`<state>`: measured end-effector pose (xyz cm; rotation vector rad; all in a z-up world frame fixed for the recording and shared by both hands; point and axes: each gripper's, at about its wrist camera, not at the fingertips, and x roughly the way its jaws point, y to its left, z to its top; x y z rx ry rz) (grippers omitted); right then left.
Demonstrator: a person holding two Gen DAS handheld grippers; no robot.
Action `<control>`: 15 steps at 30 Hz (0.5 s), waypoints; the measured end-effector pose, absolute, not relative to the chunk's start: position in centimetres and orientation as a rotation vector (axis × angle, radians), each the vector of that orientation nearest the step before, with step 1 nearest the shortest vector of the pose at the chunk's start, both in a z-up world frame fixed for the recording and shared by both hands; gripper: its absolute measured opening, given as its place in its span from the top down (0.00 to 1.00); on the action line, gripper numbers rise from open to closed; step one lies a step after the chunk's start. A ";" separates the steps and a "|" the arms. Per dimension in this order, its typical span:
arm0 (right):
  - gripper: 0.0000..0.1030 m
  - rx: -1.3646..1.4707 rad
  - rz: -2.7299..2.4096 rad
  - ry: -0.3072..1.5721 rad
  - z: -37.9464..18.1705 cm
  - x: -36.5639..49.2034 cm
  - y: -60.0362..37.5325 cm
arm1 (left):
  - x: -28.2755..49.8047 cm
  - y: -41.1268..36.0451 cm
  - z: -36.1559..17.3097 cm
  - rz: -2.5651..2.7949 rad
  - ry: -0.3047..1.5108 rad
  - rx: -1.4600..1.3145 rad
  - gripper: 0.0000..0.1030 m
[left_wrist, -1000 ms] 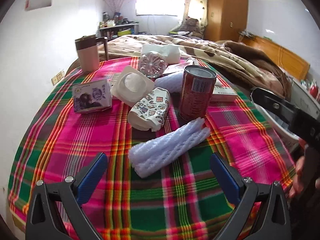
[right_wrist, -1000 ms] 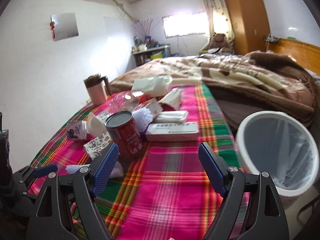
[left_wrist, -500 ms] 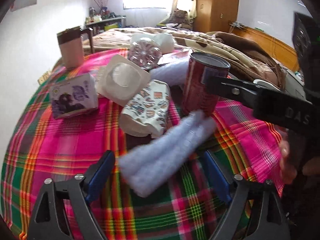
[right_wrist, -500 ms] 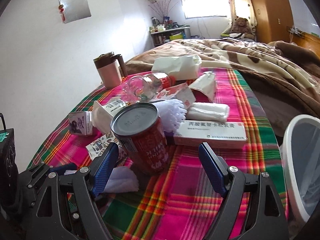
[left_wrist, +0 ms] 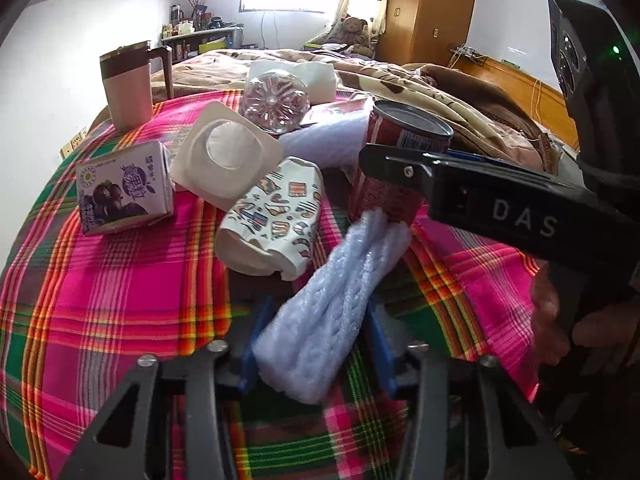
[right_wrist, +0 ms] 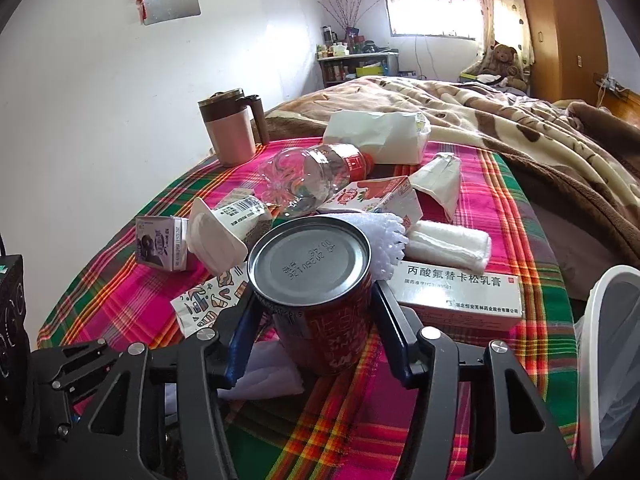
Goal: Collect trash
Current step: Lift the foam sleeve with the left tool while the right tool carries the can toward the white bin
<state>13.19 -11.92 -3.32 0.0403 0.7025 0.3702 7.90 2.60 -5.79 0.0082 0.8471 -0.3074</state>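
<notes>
A white foam net sleeve (left_wrist: 320, 312) lies on the plaid tablecloth (left_wrist: 120, 300). My left gripper (left_wrist: 318, 312) has its jaws closing, and the blue pads pinch the sleeve's near end. A red can (right_wrist: 320, 332) with a silver top stands upright just beyond. My right gripper (right_wrist: 316, 294) is also closing, both pads against the can's sides. In the left wrist view one of the right gripper's fingers (left_wrist: 400, 162) crosses the can (left_wrist: 404, 136), and a person's hand (left_wrist: 580, 332) holds that gripper.
Around the can lie a patterned paper cup (left_wrist: 276, 216), a white yogurt cup (left_wrist: 224, 156), a purple carton (left_wrist: 124, 188), a clear bottle (right_wrist: 316, 176) and a medicine box (right_wrist: 460, 296). A pink mug (right_wrist: 232, 128) stands far left. A white bin (right_wrist: 608, 352) stands at the right.
Both grippers came forward over the table. The left jaws went from wide open to closed on the foam sleeve. The right jaws narrowed from wide open onto the red can.
</notes>
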 end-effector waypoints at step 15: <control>0.46 0.107 0.345 0.639 -2.2 11.3 -14.3 | 6.3 2.2 -4.2 -0.282 0.804 -0.023 0.70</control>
